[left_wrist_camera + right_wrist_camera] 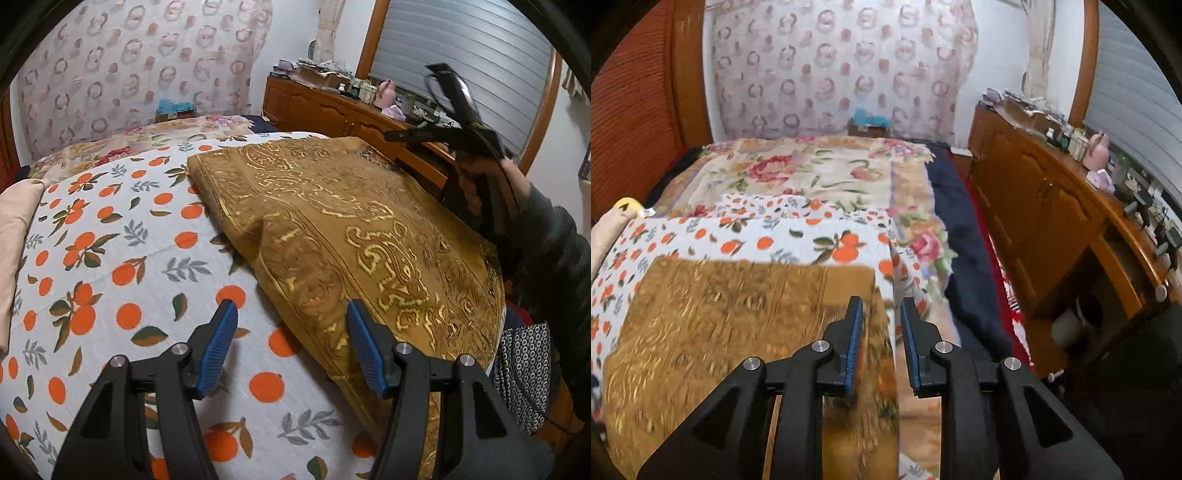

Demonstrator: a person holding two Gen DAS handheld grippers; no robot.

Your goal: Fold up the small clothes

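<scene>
Gold-brown cloth (354, 236), one piece with a raised paisley pattern, lies folded flat on one orange-print sheet (110, 266) in the left wrist view; the left gripper (291, 317) hangs over the cloth's near-left edge, its two blue pads apart with nothing between them, one over the sheet and one over the cloth; at upper right the right gripper (439, 107) shows blurred, held by one hand (480, 184) above the cloth's far side, its jaws unreadable there; one wooden dresser (332, 110) stands beyond. In the right wrist view the cloth (720, 325) lies blurred at lower left; the right gripper (881, 306) hovers over its right edge, jaws narrowly parted and empty; one floral blanket (820, 173) lies farther back.
</scene>
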